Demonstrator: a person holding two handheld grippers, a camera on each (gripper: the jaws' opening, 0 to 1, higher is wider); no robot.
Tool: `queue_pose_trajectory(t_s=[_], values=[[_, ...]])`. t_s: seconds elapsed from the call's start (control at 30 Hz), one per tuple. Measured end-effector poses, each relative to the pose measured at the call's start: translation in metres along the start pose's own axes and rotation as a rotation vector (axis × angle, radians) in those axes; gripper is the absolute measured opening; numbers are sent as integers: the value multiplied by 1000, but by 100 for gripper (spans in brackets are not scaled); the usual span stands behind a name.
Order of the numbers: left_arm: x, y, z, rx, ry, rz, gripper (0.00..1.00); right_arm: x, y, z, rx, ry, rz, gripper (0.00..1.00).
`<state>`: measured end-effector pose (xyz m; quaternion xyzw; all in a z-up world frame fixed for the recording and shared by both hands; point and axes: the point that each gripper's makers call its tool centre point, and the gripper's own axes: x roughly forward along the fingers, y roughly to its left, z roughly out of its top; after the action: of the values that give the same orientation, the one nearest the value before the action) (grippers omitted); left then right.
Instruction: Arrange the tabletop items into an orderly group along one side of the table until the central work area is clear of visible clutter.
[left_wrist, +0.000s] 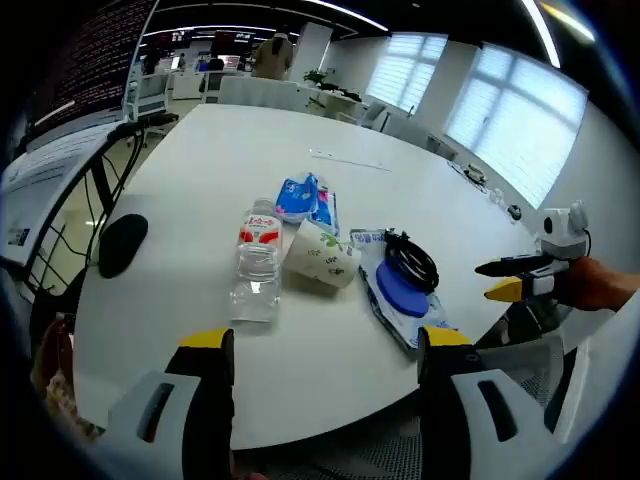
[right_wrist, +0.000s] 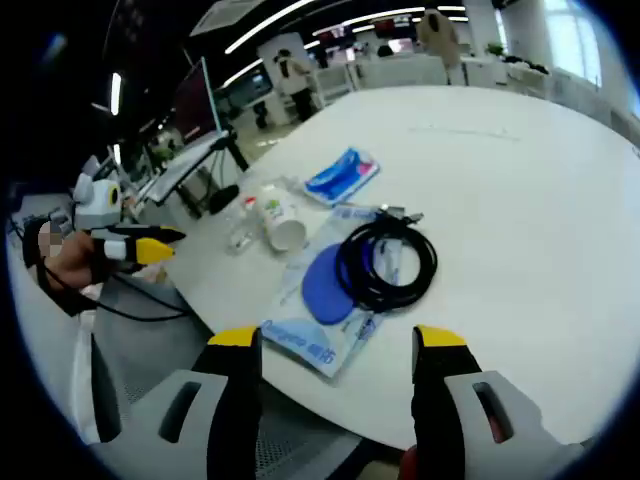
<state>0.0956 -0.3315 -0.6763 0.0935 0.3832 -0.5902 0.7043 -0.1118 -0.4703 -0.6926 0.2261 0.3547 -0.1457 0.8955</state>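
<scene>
Jaws on my left gripper (left_wrist: 325, 345) stand wide apart with nothing between them, hanging off the near edge of the white table (left_wrist: 200, 180). My right gripper (right_wrist: 332, 340) is just as wide open and empty, also short of the table edge. In the left gripper view I see the right gripper out at the far right, held in a hand (left_wrist: 598, 285), its yellow-tipped jaws close together there. In the right gripper view the left gripper sits at the far left in the other hand (right_wrist: 62, 262).

Ahead of the left jaws lies a clear water bottle (left_wrist: 257, 262) on its side, touching a tipped paper cup (left_wrist: 321, 254). Behind them rests a blue snack packet (left_wrist: 305, 199). Just right of the cup lies a flat blue wipes pack (left_wrist: 395, 290) with a coiled black cable (left_wrist: 412, 259) on top. All of it sits clustered mid-table. A black mouse (left_wrist: 122, 243) lies well apart, near the table's left edge.
</scene>
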Motion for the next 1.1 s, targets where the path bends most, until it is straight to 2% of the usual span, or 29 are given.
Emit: queue_pose_trajectory(t_s=[0.6,0.93,1.1], values=[[1,-1,-4,-4,11,-16,75,-7,-5,1,25,-8,-31,57],[0,1,-3,16,28,-25,73,-6,3,4,58,-41,-37,56],[-1,4,-1,2,29,-22,73,-5,4,6,94,-61,-41,56]])
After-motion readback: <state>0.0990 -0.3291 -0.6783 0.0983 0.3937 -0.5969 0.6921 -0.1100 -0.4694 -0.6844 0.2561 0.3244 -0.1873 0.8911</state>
